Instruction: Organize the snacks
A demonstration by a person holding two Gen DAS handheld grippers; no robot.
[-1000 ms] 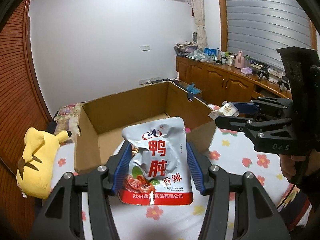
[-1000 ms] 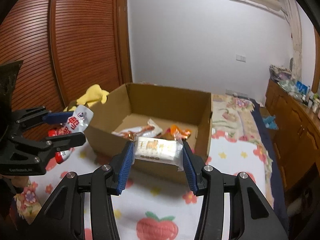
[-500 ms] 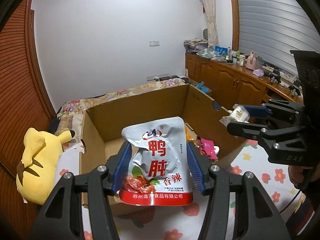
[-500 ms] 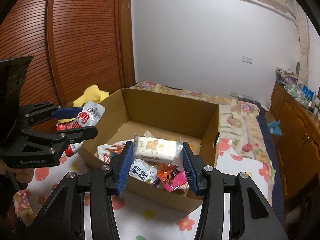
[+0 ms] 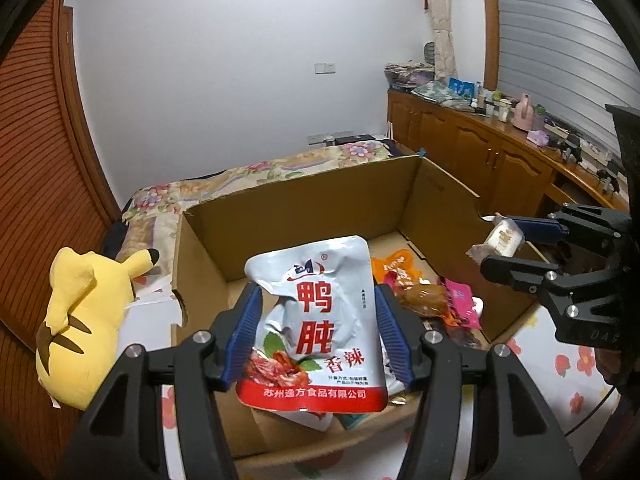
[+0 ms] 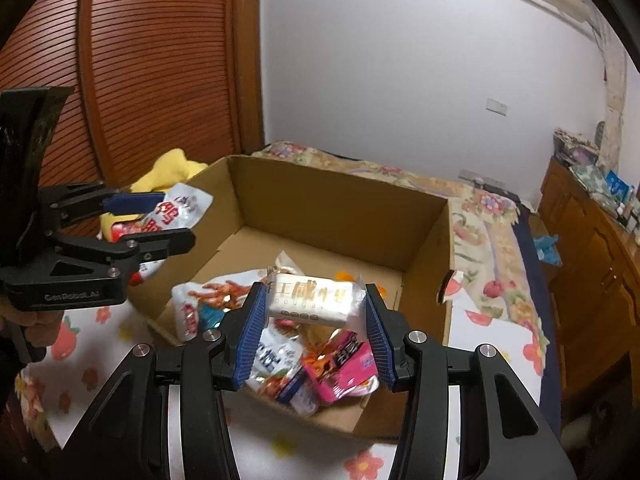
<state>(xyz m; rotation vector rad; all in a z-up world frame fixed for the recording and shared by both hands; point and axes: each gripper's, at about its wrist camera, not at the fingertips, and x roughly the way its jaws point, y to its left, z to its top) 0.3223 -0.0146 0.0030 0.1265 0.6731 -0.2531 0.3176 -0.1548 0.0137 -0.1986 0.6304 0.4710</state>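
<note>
My left gripper (image 5: 316, 324) is shut on a silver and red duck snack pouch (image 5: 316, 320) and holds it above the near edge of an open cardboard box (image 5: 304, 208). My right gripper (image 6: 314, 320) is shut on a white nougat packet (image 6: 314, 296) and holds it over the box (image 6: 340, 208). Several snack packs (image 6: 328, 364) lie on the box floor. The left gripper with its pouch also shows in the right wrist view (image 6: 160, 220). The right gripper with its packet also shows in the left wrist view (image 5: 508, 240).
A yellow plush toy (image 5: 80, 312) lies left of the box on the flowered bedsheet (image 5: 560, 364). A wooden cabinet (image 5: 480, 160) with clutter on top runs along the right wall. A slatted wooden wardrobe (image 6: 152, 60) stands on the left.
Both grippers have moved forward and up over the box with their snacks. The box interior and the packs in it now show more fully.
</note>
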